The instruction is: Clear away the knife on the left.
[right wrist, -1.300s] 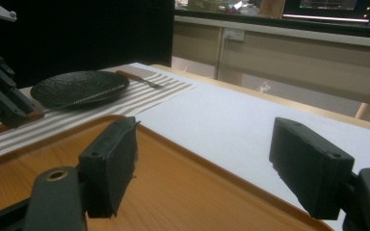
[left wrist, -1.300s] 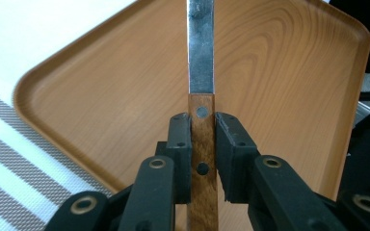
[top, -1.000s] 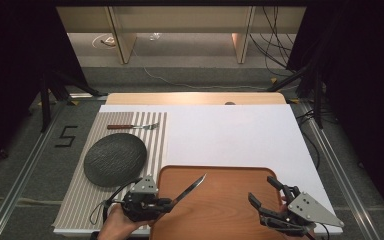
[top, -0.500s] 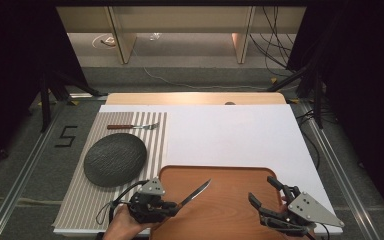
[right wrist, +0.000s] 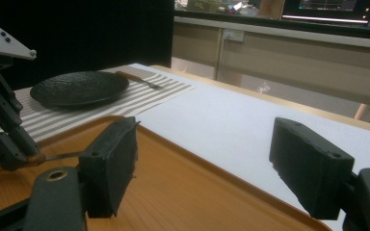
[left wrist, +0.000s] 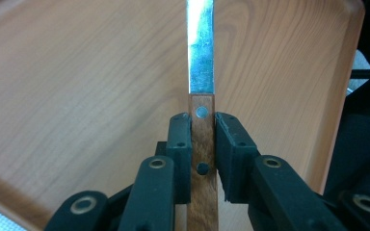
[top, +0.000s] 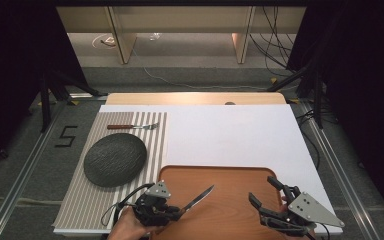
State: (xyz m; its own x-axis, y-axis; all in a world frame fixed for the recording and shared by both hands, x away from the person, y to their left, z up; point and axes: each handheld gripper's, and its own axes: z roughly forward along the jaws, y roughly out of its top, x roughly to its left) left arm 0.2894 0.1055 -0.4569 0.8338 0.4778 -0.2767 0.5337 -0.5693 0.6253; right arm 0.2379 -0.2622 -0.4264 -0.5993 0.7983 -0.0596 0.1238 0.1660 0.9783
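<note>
— As the left tool hovers above the wooden tray at the near edge of the table, what has it got?

— A knife. The left gripper view shows both jaws pressed flat against the 2 sides of the riveted wooden handle, with the steel blade running straight out ahead over the tray's grain. From the high view the blade points up and to the right, toward the tray's middle.

— And the right tool?

— Jaws spread wide with nothing between them, poised over the tray's right end; a grey 3-cornered plate sits on top of it. Its own camera looks across the tray to the left tool and the knife's thin blade.

— What else is on the table?

— 1 dark round plate on a striped placemat, with a fork lying beyond it on the same mat, well apart from the tray.
</note>
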